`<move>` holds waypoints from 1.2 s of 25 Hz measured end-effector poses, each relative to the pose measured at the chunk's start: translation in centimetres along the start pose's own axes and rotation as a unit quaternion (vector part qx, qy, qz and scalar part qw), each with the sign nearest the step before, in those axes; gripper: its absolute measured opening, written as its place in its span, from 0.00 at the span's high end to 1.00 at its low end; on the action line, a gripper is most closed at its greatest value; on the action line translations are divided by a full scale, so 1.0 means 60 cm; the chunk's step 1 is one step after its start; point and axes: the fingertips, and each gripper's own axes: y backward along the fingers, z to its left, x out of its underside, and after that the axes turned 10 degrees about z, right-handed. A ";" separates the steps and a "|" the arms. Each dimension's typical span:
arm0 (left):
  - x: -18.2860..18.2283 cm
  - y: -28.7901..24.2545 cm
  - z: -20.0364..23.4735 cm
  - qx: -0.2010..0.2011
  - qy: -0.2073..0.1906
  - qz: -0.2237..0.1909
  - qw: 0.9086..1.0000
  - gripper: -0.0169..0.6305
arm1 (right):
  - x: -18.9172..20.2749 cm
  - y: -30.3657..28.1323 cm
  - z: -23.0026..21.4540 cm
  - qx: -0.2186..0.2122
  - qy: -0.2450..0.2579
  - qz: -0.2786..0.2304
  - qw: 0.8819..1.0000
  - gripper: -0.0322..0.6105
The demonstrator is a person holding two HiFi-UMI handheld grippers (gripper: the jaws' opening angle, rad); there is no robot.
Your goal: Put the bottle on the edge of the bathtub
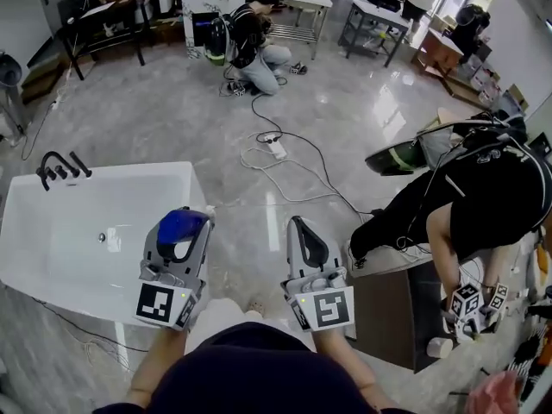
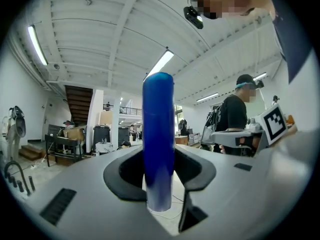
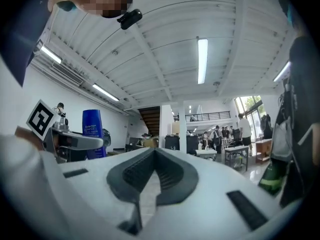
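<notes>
A blue bottle (image 1: 179,228) stands upright between the jaws of my left gripper (image 1: 177,257), which is shut on it. In the left gripper view the bottle (image 2: 158,144) rises as a tall blue column from the jaws of that gripper (image 2: 159,176). The white bathtub (image 1: 52,266) lies at the left, and the bottle is held just off its right rim. My right gripper (image 1: 304,235) is beside the left one, over the floor, shut and empty. In the right gripper view that gripper's (image 3: 152,156) pads meet, and the bottle (image 3: 93,132) shows at the left.
A black faucet (image 1: 60,169) sits on the tub's far left corner. Cables and a power strip (image 1: 276,147) lie on the glossy floor ahead. One person (image 1: 483,188) bends over at the right with two more grippers; another (image 1: 254,50) crouches far back near tables.
</notes>
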 end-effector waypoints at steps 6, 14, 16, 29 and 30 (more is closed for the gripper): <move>0.015 -0.041 0.011 -0.032 0.008 0.024 0.999 0.73 | 0.022 -0.045 -0.024 -0.039 -0.013 0.013 0.999 0.95; 0.042 -0.142 0.076 -0.044 0.013 0.039 0.998 0.73 | 0.041 -0.149 -0.074 -0.041 -0.005 0.023 0.999 0.95; 0.046 -0.182 0.103 -0.042 0.014 0.040 0.998 0.73 | 0.045 -0.192 -0.089 -0.039 -0.001 0.022 0.999 0.95; -0.034 -0.474 0.346 -0.009 -0.020 0.032 0.999 0.73 | -0.021 -0.582 -0.169 -0.021 -0.005 0.004 1.000 0.95; -0.039 -0.491 0.361 -0.005 -0.021 0.035 0.999 0.73 | -0.027 -0.607 -0.171 -0.022 -0.006 0.005 1.000 0.95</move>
